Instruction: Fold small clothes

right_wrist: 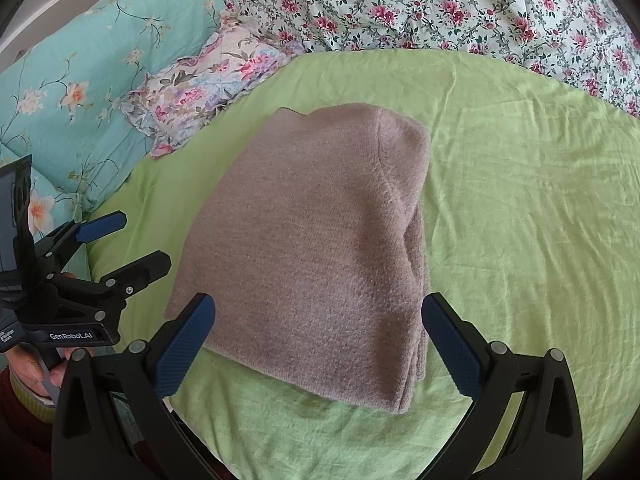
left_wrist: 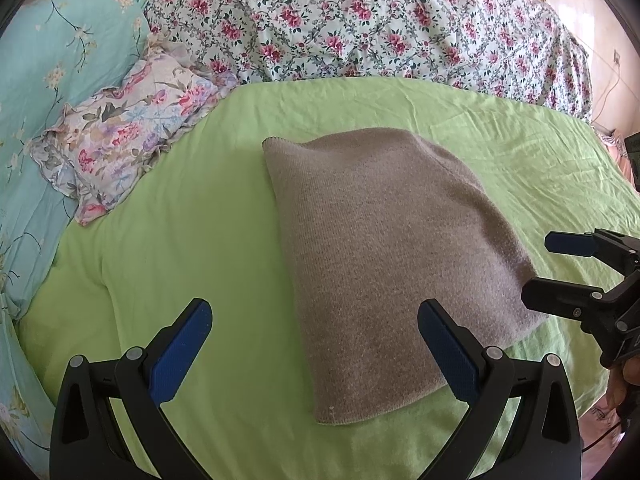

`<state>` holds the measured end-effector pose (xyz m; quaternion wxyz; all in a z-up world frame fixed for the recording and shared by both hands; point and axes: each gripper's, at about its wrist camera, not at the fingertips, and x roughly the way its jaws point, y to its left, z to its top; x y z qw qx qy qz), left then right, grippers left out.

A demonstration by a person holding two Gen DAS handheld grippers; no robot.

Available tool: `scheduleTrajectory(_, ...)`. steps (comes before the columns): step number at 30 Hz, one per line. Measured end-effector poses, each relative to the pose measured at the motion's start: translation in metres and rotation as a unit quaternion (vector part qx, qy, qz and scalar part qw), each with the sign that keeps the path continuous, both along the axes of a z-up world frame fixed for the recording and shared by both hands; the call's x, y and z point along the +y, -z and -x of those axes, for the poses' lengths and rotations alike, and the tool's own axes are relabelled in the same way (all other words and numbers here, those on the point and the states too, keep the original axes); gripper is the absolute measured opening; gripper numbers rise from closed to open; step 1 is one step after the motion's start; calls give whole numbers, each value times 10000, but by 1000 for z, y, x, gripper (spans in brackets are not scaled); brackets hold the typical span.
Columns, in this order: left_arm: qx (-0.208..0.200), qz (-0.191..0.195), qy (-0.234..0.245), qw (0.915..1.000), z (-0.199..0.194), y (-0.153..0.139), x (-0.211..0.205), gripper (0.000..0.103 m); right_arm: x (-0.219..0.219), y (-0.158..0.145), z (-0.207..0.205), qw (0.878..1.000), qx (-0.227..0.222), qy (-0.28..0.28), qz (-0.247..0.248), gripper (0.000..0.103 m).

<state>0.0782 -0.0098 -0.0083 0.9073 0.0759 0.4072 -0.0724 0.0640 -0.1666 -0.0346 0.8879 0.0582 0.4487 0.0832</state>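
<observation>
A folded grey-brown knit garment point(left_wrist: 384, 256) lies flat on the green sheet point(left_wrist: 192, 240); it also shows in the right wrist view point(right_wrist: 312, 248). My left gripper point(left_wrist: 316, 344) is open and empty, held above the garment's near left edge. It also shows in the right wrist view point(right_wrist: 132, 244), to the left of the garment. My right gripper point(right_wrist: 318, 340) is open and empty, above the garment's near edge. It also shows in the left wrist view point(left_wrist: 548, 268), at the garment's right corner.
A small floral pillow point(left_wrist: 120, 140) lies at the sheet's far left. A teal flowered quilt point(left_wrist: 60, 60) runs along the left. A white quilt with pink flowers point(left_wrist: 360, 20) lies across the back. The sheet also shows in the right wrist view point(right_wrist: 520, 220).
</observation>
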Motion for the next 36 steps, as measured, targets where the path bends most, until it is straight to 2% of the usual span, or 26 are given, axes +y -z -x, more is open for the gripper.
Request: scheduleTrajectory(36,-121,29,57,9999,10,-11,0,103,0,-8,5,9999,-57,-54,98,103)
